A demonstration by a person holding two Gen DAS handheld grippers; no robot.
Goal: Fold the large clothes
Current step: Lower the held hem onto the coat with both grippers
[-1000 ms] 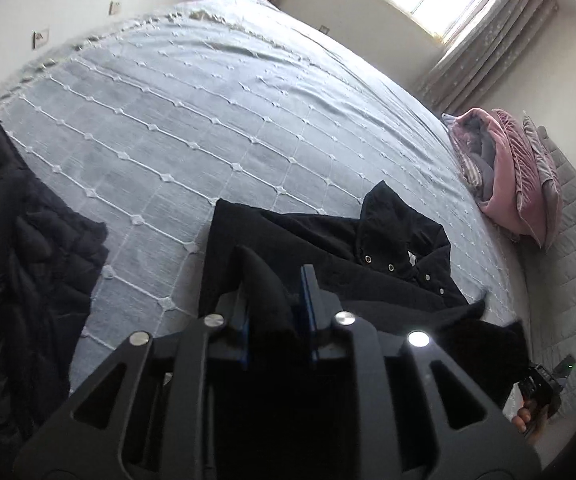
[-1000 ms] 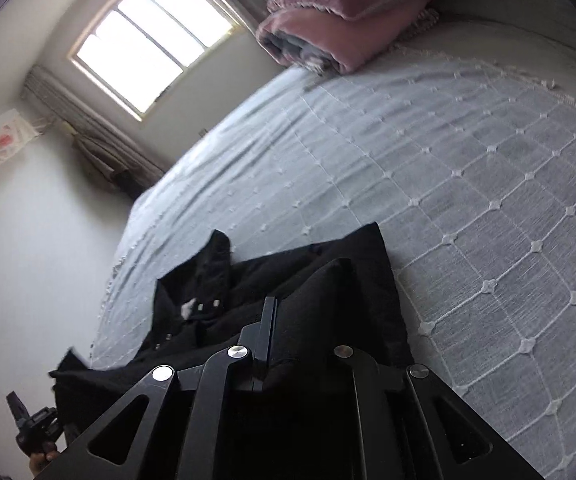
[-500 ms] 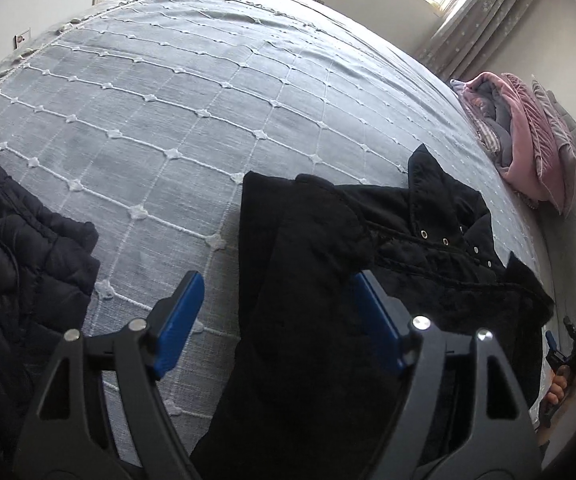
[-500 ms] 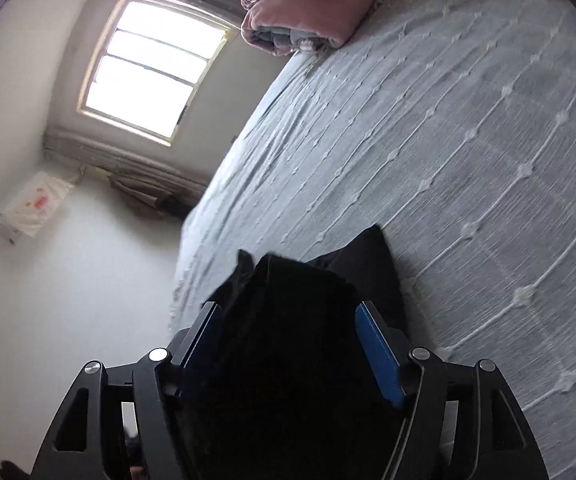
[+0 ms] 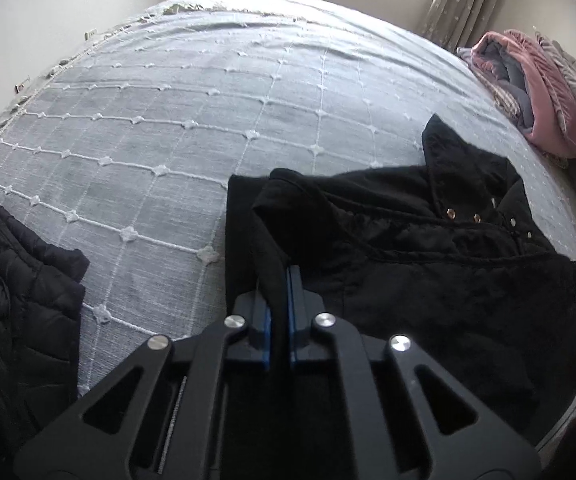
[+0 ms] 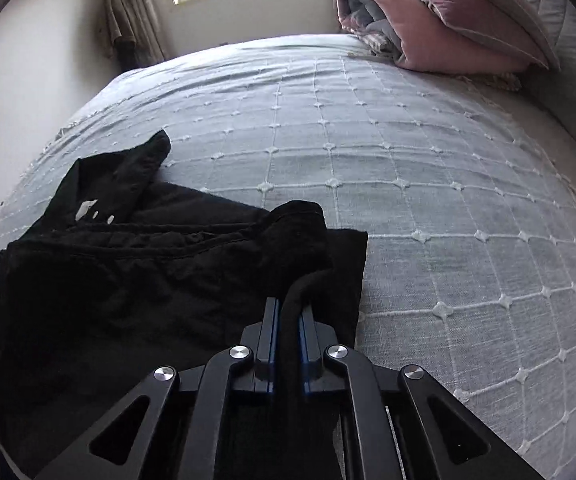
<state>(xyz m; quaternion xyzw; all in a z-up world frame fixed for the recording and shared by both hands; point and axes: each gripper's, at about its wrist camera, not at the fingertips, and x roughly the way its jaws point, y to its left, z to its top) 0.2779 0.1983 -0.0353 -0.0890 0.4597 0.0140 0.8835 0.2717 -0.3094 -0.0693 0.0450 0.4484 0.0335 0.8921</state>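
Black coat [image 5: 427,264] on the bed [image 5: 208,120], pinched by left gripper [image 5: 279,280] and right gripper [image 6: 288,312], jaws just closed. Pink quilt [image 6: 439,24] lies beyond; the dark padded jacket [image 5: 12,300] shows only in the left view.

Black coat [image 5: 427,264], fleecy, with metal snaps at the collar; lies rumpled and partly folded on the bed. A raised fold of its near edge stands between the fingers [image 5: 296,296], body spreading beyond and to one side.
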